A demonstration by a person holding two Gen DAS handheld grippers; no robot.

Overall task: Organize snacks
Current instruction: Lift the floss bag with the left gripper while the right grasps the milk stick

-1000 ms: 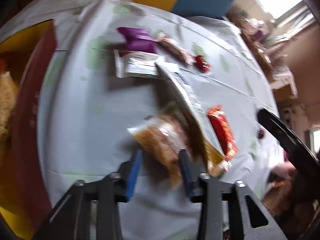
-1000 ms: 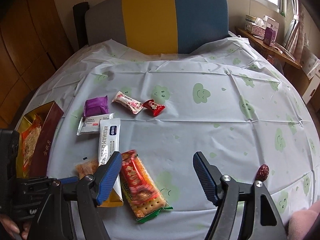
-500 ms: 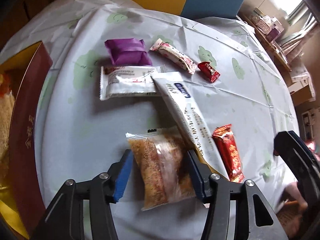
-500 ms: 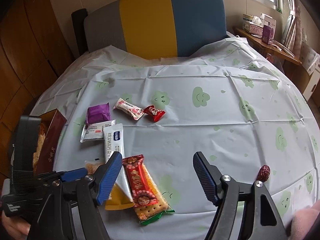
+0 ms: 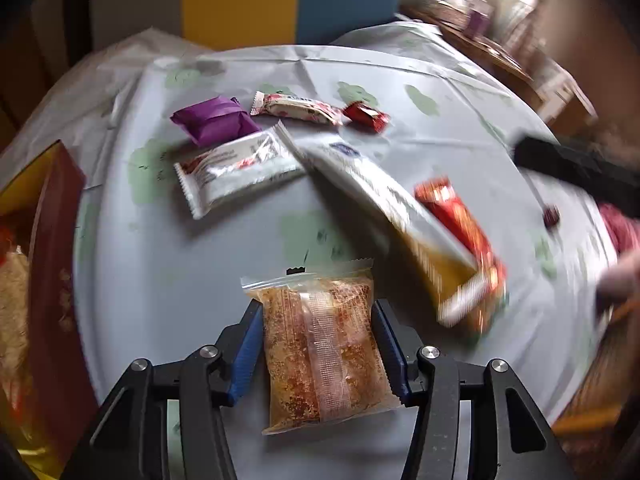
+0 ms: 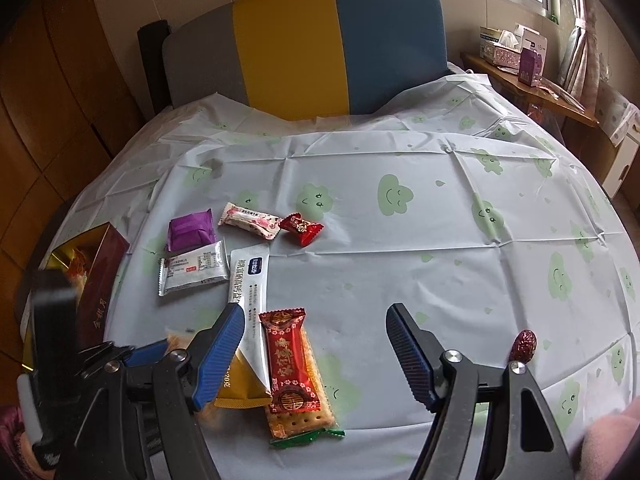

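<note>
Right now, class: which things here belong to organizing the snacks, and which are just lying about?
Job:
left gripper
clear snack packet
purple packet
red candy
red box

Lying about:
tissue boxes
sofa

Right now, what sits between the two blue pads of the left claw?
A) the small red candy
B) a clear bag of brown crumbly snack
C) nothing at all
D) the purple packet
B: in the left wrist view the clear bag of brown crumbly snack lies between the blue pads of the left claw.
</note>
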